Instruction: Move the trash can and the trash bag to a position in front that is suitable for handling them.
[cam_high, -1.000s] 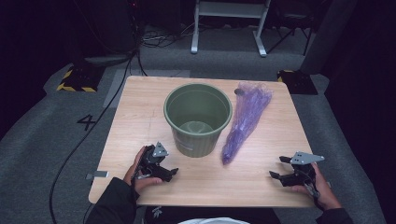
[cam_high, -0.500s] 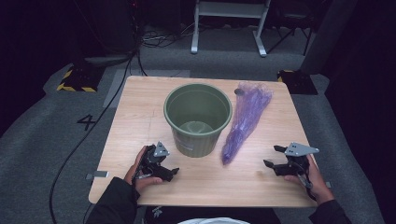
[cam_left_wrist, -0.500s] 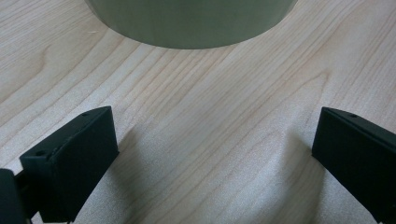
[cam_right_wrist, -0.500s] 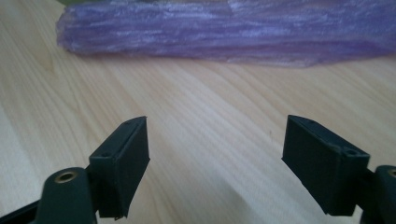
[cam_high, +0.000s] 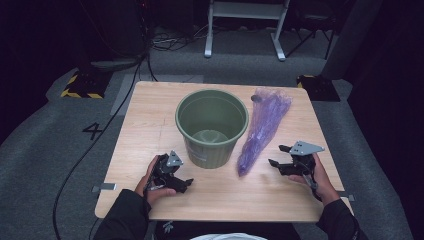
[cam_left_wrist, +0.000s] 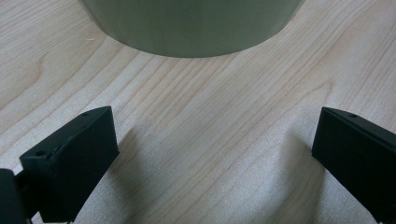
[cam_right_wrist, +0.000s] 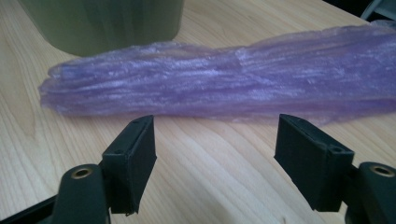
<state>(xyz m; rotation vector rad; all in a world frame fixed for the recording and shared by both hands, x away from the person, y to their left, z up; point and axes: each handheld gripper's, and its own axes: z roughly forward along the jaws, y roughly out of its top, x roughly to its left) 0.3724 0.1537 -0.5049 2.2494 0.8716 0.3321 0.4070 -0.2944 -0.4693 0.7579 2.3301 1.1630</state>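
A green bucket (cam_high: 212, 127) stands upright and empty in the middle of the wooden table (cam_high: 145, 125). A folded purple plastic bag (cam_high: 264, 127) lies flat just right of it, stretching from the far edge toward me. My right gripper (cam_high: 276, 155) hovers just right of the bag's near end, pointing at it; its jaws have just been closing a little but stand open with nothing between them, the bag (cam_right_wrist: 224, 84) lying just beyond the fingertips. My left gripper (cam_high: 187, 182) rests near the front left of the bucket (cam_left_wrist: 191, 23), open and empty.
A white metal stand (cam_high: 245, 20) and cables lie on the grey floor beyond the table. A yellow-black striped block (cam_high: 82, 85) sits on the floor at the left, a dark one (cam_high: 317, 87) at the right. Bare table lies on the bucket's left side.
My right gripper has moved leftward and up a little from the table's right edge toward the bag's near end, its jaws narrowing slightly. The left gripper has stayed put.
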